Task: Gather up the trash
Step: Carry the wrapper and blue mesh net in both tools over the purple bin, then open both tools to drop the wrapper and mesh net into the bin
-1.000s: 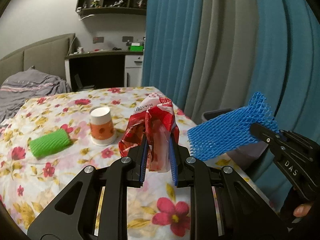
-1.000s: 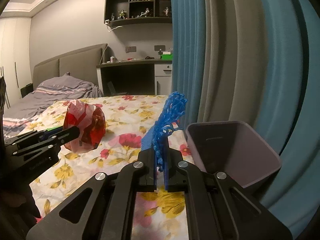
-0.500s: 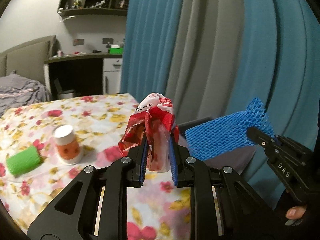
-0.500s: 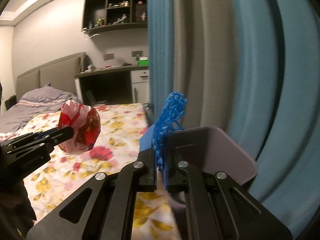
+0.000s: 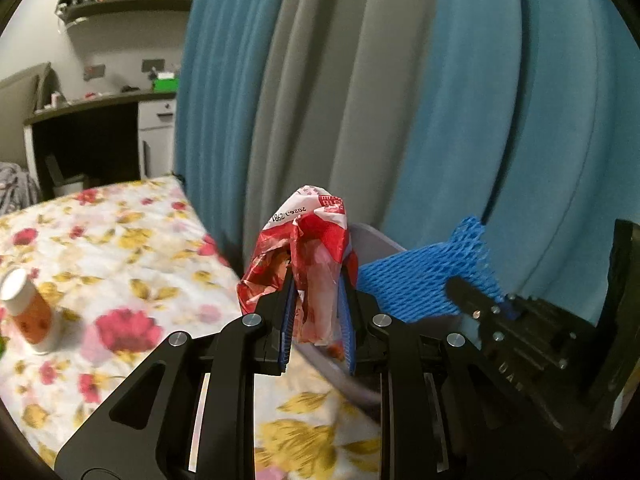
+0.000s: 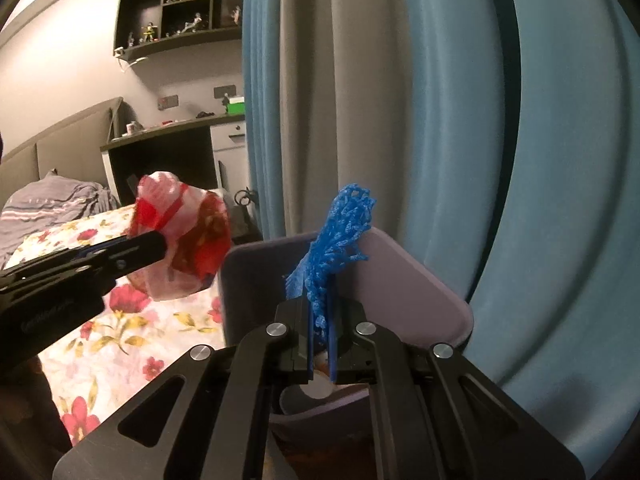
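Observation:
My left gripper (image 5: 316, 300) is shut on a crumpled red and white plastic wrapper (image 5: 304, 256), held at the left rim of the grey-purple trash bin (image 5: 372, 240). My right gripper (image 6: 319, 320) is shut on a blue foam net (image 6: 340, 236), held over the open bin (image 6: 420, 292). The wrapper (image 6: 184, 244) and left gripper (image 6: 164, 246) show at the left of the right wrist view. The net (image 5: 424, 276) and right gripper (image 5: 456, 288) show at the right of the left wrist view. Some trash lies at the bin's bottom.
A paper cup (image 5: 30, 312) stands on the floral tablecloth (image 5: 120, 248) at the left. Blue and grey curtains (image 5: 400, 100) hang right behind the bin. A desk (image 6: 168, 136) and a bed (image 6: 52, 200) are far behind.
Both grippers have moved right, from over the table to the bin, carrying the wrapper and the net. The green net roll has left the view.

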`<state>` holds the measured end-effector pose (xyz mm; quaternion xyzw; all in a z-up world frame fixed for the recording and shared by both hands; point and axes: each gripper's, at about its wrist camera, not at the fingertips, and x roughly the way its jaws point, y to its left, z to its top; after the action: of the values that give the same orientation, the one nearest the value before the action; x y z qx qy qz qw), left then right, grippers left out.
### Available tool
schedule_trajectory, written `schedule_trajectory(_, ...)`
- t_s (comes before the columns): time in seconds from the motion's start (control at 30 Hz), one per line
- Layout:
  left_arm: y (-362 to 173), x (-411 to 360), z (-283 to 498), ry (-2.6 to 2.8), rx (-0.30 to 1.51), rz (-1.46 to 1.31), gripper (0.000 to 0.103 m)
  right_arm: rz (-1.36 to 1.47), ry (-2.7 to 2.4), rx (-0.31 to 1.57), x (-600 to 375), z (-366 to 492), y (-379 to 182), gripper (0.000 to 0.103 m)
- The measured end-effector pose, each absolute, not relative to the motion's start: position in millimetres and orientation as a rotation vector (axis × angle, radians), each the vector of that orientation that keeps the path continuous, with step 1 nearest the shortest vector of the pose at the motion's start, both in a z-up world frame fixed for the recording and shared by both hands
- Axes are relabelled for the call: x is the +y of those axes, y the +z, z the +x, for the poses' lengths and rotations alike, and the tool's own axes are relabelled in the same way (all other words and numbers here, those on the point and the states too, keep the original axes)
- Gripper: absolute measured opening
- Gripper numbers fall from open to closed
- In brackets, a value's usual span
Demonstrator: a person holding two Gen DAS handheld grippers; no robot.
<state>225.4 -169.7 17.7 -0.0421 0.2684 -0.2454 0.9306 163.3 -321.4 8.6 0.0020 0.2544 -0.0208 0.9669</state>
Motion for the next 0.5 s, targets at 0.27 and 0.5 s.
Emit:
schedule_trajectory(0.27, 1, -200, 243, -0.541, 0.598, -0.073, 0.019, 0.027, -0.05, 0.551, -336, 167, -5, 0.006)
schedule_trajectory(0.5, -8, -212, 251, -0.551, 0.626, -0.08, 0.019, 0.04, -0.048, 0.58, -341, 176, -11, 0.006)
